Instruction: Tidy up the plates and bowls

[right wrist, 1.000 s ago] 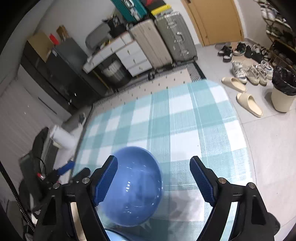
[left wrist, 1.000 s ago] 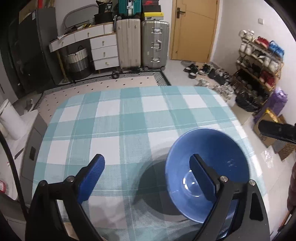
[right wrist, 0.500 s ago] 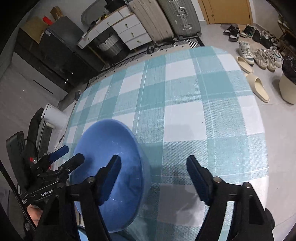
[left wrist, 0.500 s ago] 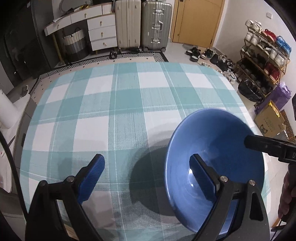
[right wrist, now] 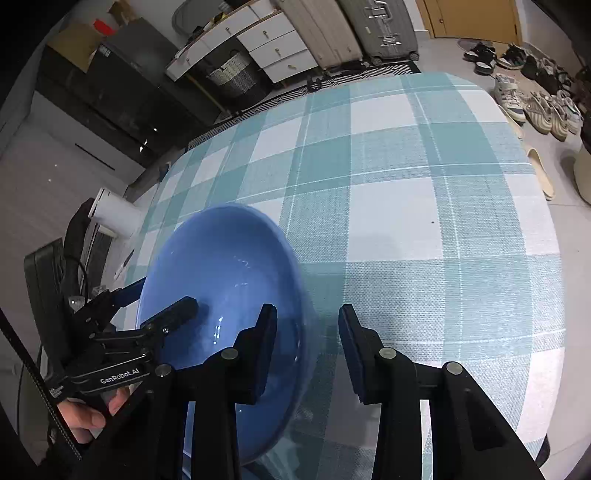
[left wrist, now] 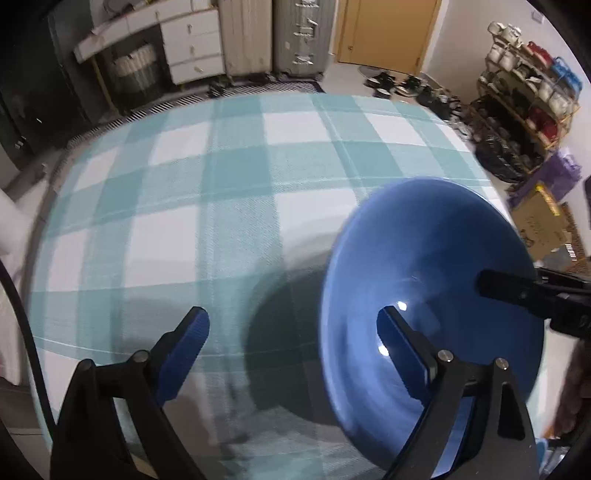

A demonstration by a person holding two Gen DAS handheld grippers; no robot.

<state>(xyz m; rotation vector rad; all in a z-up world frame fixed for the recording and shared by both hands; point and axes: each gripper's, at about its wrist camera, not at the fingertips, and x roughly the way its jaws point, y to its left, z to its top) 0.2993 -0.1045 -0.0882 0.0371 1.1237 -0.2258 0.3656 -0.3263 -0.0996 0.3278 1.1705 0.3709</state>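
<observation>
A deep blue bowl [left wrist: 436, 280] [right wrist: 229, 280] stands on the teal-and-white checked tablecloth [left wrist: 229, 192] near the table's front edge. My left gripper [left wrist: 291, 321] straddles the bowl's left wall, one finger [left wrist: 402, 343] inside and the other [left wrist: 184, 339] over the cloth. Its jaws are closing slightly but stand wide, clear of the wall. My right gripper [right wrist: 307, 317] straddles the opposite wall. Its jaws are closing, and a gap remains between the outer pad [right wrist: 351, 339] and the rim. A paler blue edge [left wrist: 458, 443] shows under the bowl; what it belongs to is hidden.
Beyond the table stand two suitcases [left wrist: 273, 33], a white drawer chest [left wrist: 188, 48] and a wooden door [left wrist: 388, 33]. A shoe rack [left wrist: 524, 81] and a cardboard box [left wrist: 543, 225] are at the right. A hand [right wrist: 92, 417] holds the left gripper's handle.
Both grippers have come down closer to the bowl. The right gripper's jaws have narrowed a lot, and its inner finger now sits inside the bowl.
</observation>
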